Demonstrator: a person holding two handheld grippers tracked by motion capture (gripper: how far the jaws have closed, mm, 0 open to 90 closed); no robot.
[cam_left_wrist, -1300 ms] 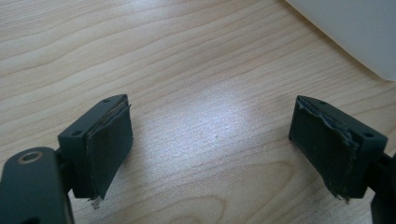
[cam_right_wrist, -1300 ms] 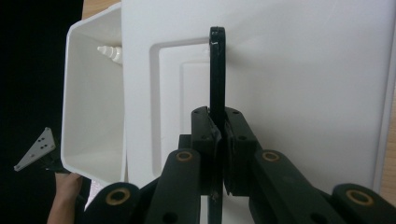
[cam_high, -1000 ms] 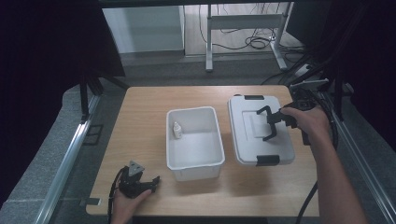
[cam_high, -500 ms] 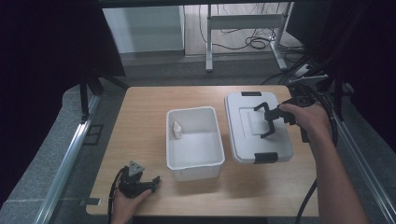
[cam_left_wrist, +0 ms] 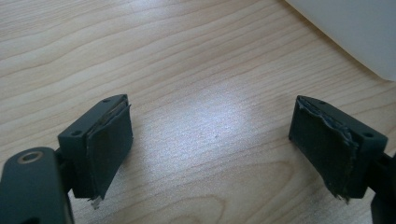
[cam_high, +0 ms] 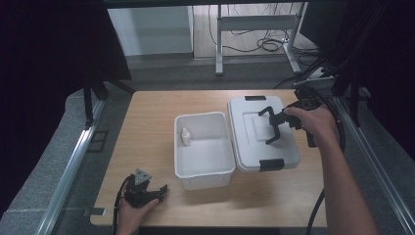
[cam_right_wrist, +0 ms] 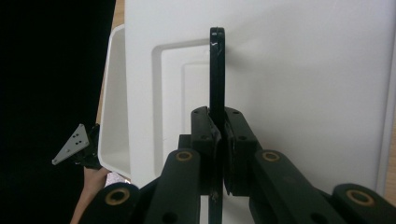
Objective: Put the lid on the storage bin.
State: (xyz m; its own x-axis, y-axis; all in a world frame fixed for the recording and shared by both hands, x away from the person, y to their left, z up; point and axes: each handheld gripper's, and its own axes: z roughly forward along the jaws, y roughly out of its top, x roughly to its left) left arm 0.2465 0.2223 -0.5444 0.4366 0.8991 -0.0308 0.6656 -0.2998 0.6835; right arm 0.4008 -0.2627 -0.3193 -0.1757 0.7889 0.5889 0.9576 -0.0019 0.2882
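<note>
One small bottle [cam_high: 185, 136] stands inside the open white bin [cam_high: 203, 175].

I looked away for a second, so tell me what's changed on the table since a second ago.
The right gripper, shut on the lid's black handle, has shifted the white lid slightly leftward, toward the open white bin. The left gripper stays open near the table's front edge; the small bottle hasn't moved.

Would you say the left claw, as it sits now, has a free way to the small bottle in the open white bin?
Probably yes. The left claw is open with nothing held, the white bin has no cover, and the small bottle stands by its left wall. Only that wall intervenes, so it must come in from above.
</note>
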